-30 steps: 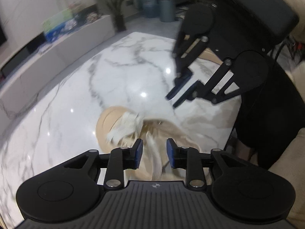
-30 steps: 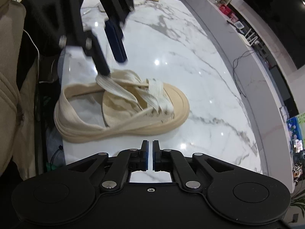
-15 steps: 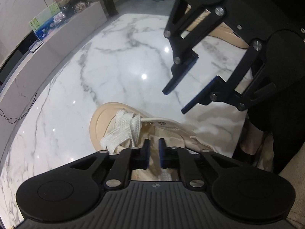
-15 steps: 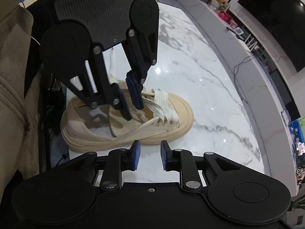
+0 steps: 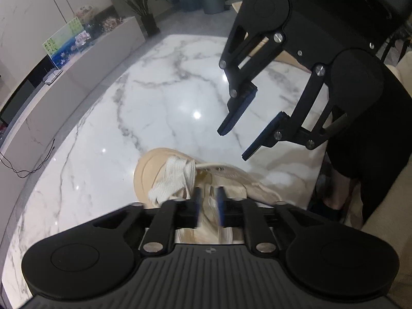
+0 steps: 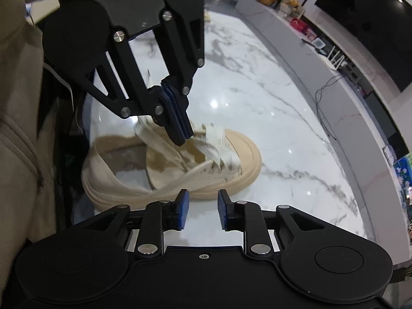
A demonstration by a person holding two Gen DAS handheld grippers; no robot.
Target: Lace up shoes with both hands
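Note:
A beige platform shoe (image 6: 231, 159) with wide cream laces (image 6: 221, 144) lies on the marble table, toe to the right; it also shows in the left wrist view (image 5: 159, 170). My left gripper (image 6: 181, 134) hangs over the shoe's tongue, its blue pads nearly together; in its own view (image 5: 208, 203) a narrow gap shows, and whether lace sits between them I cannot tell. My right gripper (image 6: 202, 212) is open and empty, just in front of the shoe's side; it also shows in the left wrist view (image 5: 238, 139).
The white marble table (image 6: 270, 118) stretches right and back. A person's legs and a beige sofa (image 6: 18, 128) are at the left. A grey low wall (image 6: 347, 97) with cables borders the far side.
My right gripper opened from shut. My left gripper closed from open and moved down over the shoe's tongue among the laces.

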